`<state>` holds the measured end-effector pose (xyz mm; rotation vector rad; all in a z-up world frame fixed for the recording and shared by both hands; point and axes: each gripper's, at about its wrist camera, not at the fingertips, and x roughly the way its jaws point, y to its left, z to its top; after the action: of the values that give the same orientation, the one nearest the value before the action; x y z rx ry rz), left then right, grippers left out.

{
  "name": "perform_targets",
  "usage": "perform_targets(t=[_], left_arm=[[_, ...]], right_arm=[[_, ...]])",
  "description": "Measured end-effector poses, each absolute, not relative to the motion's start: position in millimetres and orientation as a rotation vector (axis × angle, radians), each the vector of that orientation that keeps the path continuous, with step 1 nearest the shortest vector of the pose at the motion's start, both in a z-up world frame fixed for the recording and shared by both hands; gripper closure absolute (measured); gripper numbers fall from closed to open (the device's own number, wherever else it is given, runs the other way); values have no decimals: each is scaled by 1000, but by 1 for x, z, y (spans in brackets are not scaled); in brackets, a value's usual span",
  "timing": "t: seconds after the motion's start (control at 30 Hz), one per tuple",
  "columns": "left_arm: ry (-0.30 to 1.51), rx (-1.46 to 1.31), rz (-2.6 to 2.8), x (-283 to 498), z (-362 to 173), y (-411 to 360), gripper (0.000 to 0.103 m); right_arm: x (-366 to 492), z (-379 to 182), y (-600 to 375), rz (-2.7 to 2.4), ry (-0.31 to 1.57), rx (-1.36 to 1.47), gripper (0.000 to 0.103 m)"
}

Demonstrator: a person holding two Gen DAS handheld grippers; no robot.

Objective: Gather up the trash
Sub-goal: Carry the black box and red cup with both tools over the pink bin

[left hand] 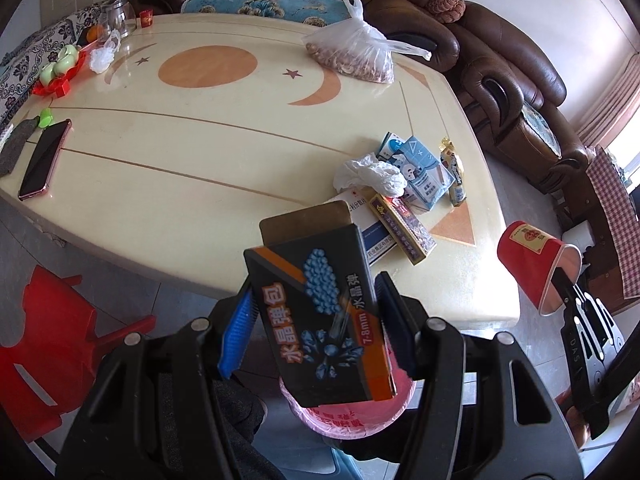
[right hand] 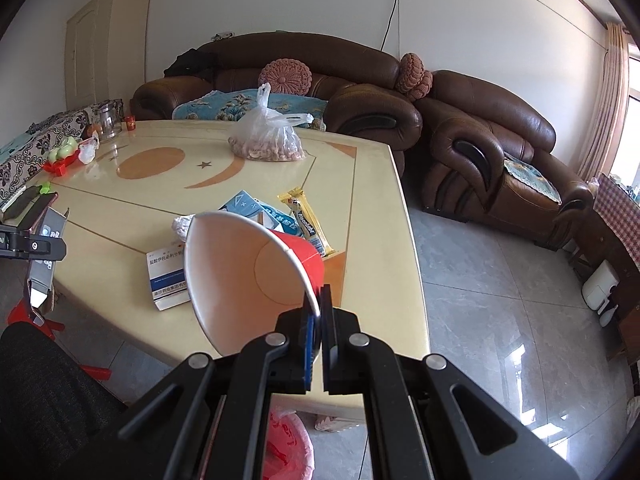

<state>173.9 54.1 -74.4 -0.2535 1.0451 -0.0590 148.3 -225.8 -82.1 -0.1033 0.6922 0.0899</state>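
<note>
Now the left gripper (left hand: 316,312) clamps a black box (left hand: 320,320) above the pink-lined bin (left hand: 344,420), while the right gripper (right hand: 320,316), at three o'clock, pinches the red paper cup's (right hand: 256,272) rim beside the table (left hand: 160,184) edge; remaining litter (left hand: 404,188) sits at twelve.

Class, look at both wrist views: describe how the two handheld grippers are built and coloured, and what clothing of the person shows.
Both grippers are black, with angular linkage arms joined by round silver pins. The left gripper has a ribbed blue pad on one finger. The right gripper has narrow flat fingers, one faced blue; seen from the left view, white lettering marks its side. A dark knitted sleeve shows.
</note>
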Motion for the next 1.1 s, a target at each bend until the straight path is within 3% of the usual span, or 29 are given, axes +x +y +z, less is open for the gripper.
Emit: perform_targets(t=[0.6,1.1], left_arm=[[1008,-93,-140,101,-80,26,45],[1060,3,-207,81,-122,-2,45]], right_arm=[[59,-63,-203,110,682,-120,100],[32,-89,-196,122,755,-97,100]])
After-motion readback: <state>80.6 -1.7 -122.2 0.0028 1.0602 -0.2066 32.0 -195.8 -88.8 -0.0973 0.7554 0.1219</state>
